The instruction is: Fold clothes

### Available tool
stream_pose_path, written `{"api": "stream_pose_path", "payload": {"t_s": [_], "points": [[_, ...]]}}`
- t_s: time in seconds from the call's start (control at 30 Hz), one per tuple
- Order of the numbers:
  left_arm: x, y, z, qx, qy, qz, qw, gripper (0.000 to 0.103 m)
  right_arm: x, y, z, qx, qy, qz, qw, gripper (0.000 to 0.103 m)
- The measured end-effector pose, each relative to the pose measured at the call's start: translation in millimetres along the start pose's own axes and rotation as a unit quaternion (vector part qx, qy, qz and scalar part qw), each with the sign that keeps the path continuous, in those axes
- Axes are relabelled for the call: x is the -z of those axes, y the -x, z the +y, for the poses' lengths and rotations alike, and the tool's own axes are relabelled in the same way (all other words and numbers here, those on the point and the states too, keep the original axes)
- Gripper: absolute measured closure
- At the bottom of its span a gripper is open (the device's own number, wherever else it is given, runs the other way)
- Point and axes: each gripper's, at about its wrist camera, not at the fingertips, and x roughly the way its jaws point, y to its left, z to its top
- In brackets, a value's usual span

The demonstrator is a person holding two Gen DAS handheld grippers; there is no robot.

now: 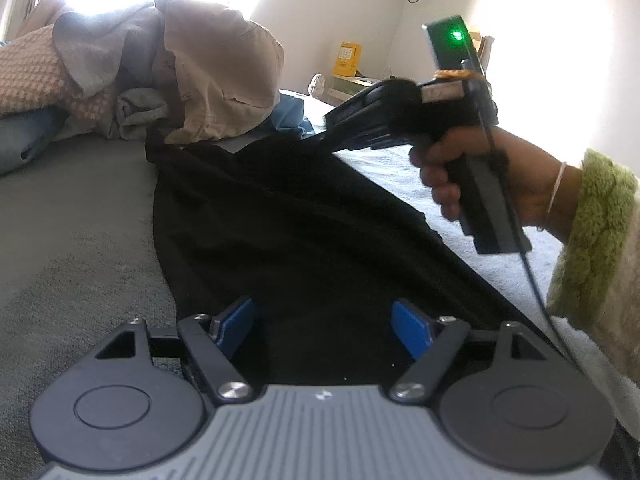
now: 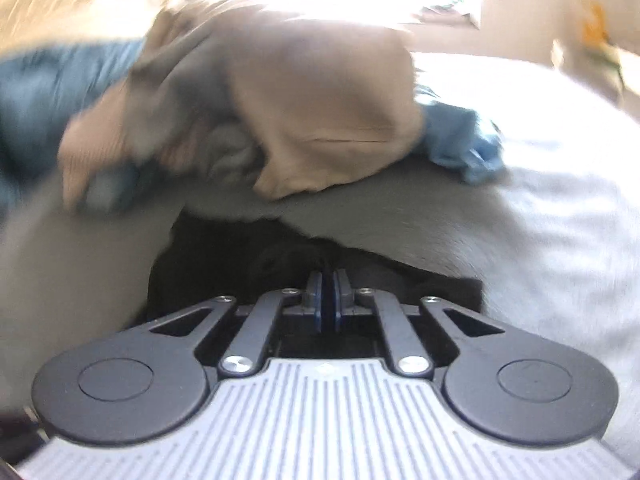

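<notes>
A black garment [image 1: 280, 232] lies spread across the bed, and its near part lies under my left gripper [image 1: 324, 320]. That gripper is open, with its blue pads [image 1: 236, 320] wide apart above the cloth and nothing gripped. A hand [image 1: 480, 176] in a green knitted sleeve holds my right gripper [image 1: 324, 136] at the garment's far edge. In the right wrist view, the right gripper [image 2: 329, 276] is shut with bunched black fabric [image 2: 288, 264] pinched at its tips. The garment's right edge runs taut from there.
A heap of clothes sits at the far end of the bed, with a beige shirt [image 1: 216, 72] on top, grey pieces and a blue cloth [image 1: 288, 116]. A grey blanket [image 1: 72, 208] covers the left side and a white sheet [image 1: 392, 168] the right. A yellow box [image 1: 348, 58] stands by the wall.
</notes>
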Motion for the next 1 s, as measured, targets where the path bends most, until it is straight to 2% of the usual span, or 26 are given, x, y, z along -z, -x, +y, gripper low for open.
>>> {"api": "stream_pose_path", "payload": {"t_s": [0.07, 0.17, 0.27, 0.3, 0.37, 0.43, 0.47, 0.5, 0.53, 0.67, 0.83, 0.97, 1.0], "points": [[0.2, 0.1, -1.3, -0.001, -0.003, 0.0, 1.0, 0.024, -1.1, -2.7, -24.0, -0.007, -0.068, 0.001, 0.998, 0.099], [0.4, 0.7, -3.2, 0.003, -0.008, 0.001, 1.0, 0.024, 5.4, -10.0, -55.7, -0.021, -0.157, 0.005, 0.987, 0.099], [0.2, 0.7, -4.9, 0.003, -0.011, 0.003, 0.9999, 0.023, 15.2, -17.6, -82.2, -0.047, -0.238, 0.016, 0.97, 0.096], [0.0, 0.9, -6.1, 0.001, -0.013, 0.003, 0.9999, 0.023, 19.1, -18.0, -90.0, -0.046, -0.267, 0.013, 0.963, 0.095], [0.3, 0.9, -8.5, -0.003, -0.019, 0.004, 0.9998, 0.023, 24.2, -17.6, -101.6, -0.072, -0.303, 0.008, 0.95, 0.092], [0.9, 1.0, -10.5, -0.006, -0.024, 0.005, 0.9997, 0.023, 28.2, -14.5, -109.4, -0.101, -0.326, -0.001, 0.94, 0.081], [1.1, 0.8, -11.3, -0.007, -0.026, 0.005, 0.9996, 0.023, 29.5, -12.5, -111.5, -0.112, -0.333, -0.005, 0.936, 0.07], [1.5, 0.9, -12.3, -0.008, -0.028, 0.005, 0.9996, 0.022, 28.1, -12.4, -111.0, -0.114, -0.328, -0.002, 0.938, 0.062], [1.8, 0.9, -13.3, -0.009, -0.031, 0.006, 0.9995, 0.022, 26.6, -12.3, -110.4, -0.115, -0.323, 0.001, 0.939, 0.06], [2.6, 0.6, -14.9, -0.011, -0.036, 0.007, 0.9993, 0.022, 14.2, -17.8, -91.5, -0.101, -0.266, 0.017, 0.959, 0.058], [3.8, 1.2, -16.2, -0.01, -0.038, 0.007, 0.9992, 0.021, 6.5, -5.1, -91.9, -0.135, -0.261, -0.016, 0.956, 0.053], [3.5, 2.0, -15.0, -0.007, -0.037, 0.006, 0.9993, 0.021, 3.3, 9.3, -89.4, -0.13, -0.229, -0.035, 0.964, 0.047], [3.4, 2.1, -14.8, -0.006, -0.037, 0.006, 0.9993, 0.021, 2.6, 11.4, -87.7, -0.13, -0.215, -0.039, 0.967, 0.041]]}}
